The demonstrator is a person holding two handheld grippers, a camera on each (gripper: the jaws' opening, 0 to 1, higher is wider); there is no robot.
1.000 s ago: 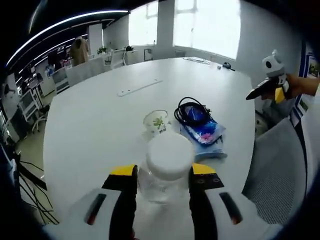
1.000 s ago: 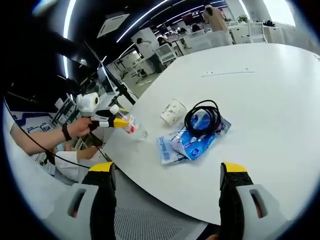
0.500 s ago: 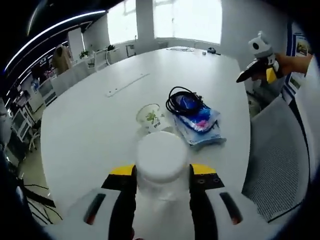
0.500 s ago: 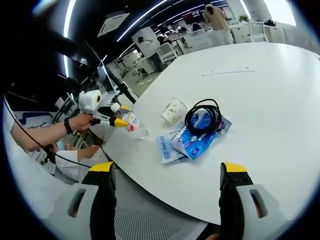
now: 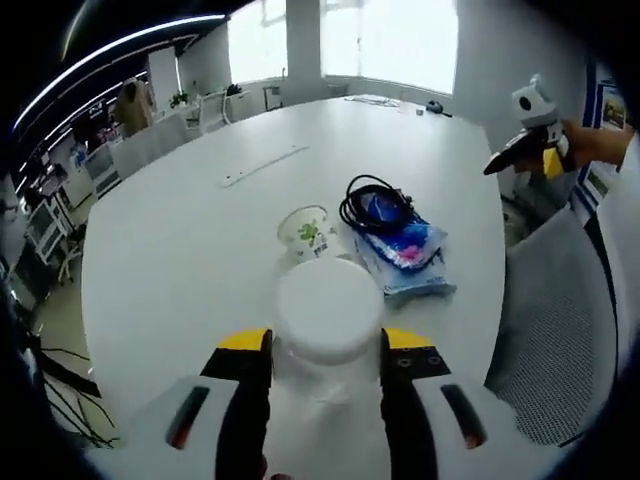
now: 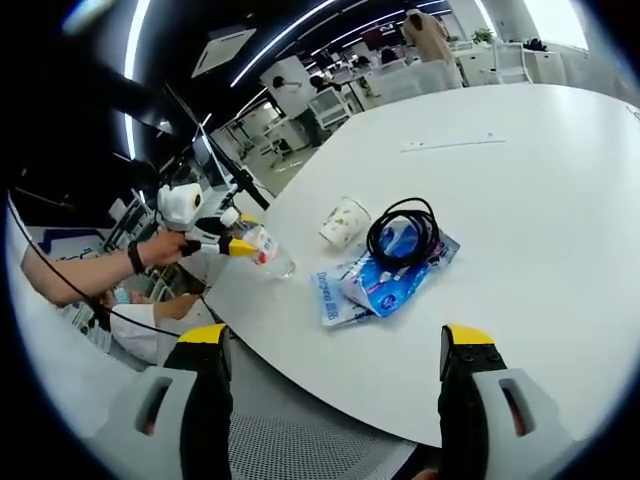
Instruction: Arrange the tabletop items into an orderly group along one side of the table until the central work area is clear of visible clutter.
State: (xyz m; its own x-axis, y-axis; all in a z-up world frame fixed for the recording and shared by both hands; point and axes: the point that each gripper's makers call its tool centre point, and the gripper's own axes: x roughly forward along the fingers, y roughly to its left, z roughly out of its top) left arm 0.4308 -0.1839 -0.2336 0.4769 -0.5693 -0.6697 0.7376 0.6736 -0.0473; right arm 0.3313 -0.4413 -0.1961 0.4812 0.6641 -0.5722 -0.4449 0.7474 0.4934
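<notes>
the left gripper (image 5: pixel 325 365) had its jaws pinched on a clear bottle (image 5: pixel 328 318), upright, white cap toward the camera, held above the bench (image 5: pixel 180 240) edge. just beyond it lay the paper cup (image 5: pixel 306 231) on its side, then the blue packets (image 5: pixel 405 250) under a coiled black cable (image 5: pixel 375 205). the right gripper (image 6: pixel 335 385), jaws spread and holding nothing, hung off the bench edge, with the packets ahead of it.

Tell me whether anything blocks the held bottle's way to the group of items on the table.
Nothing visible does. The left gripper is shut on the clear bottle, and bare white table lies between it and the paper cup, the black cable and the blue packets.
</notes>
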